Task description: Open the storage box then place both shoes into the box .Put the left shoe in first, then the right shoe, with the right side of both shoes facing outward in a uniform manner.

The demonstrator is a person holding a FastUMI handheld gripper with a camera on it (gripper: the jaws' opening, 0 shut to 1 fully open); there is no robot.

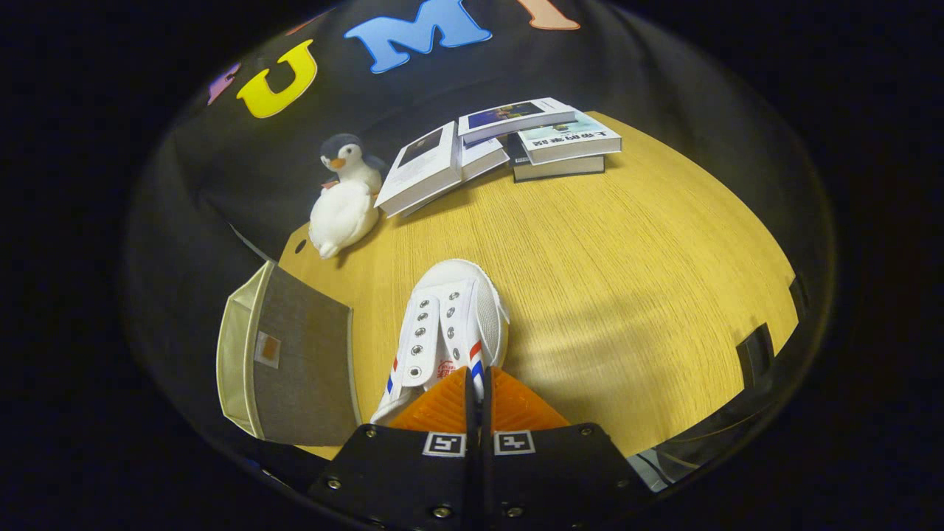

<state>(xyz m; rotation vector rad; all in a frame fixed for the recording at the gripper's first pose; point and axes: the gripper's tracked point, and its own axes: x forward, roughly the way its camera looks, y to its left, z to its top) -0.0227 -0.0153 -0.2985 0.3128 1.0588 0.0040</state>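
Between closed fingers (442, 402): shoe (450, 321) edge; box (295, 354) beside.

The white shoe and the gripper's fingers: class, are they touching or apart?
Touching. In the gripper view the gripper has its two fingers closed together on the heel end of the white shoe, pinching its rim, with no gap visible between them.

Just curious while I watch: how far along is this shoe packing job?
Done: the storage box stands open. In hand: the gripper has its fingers closed on one white shoe over the table. Left: setting this shoe inside. I cannot tell where the other shoe is.
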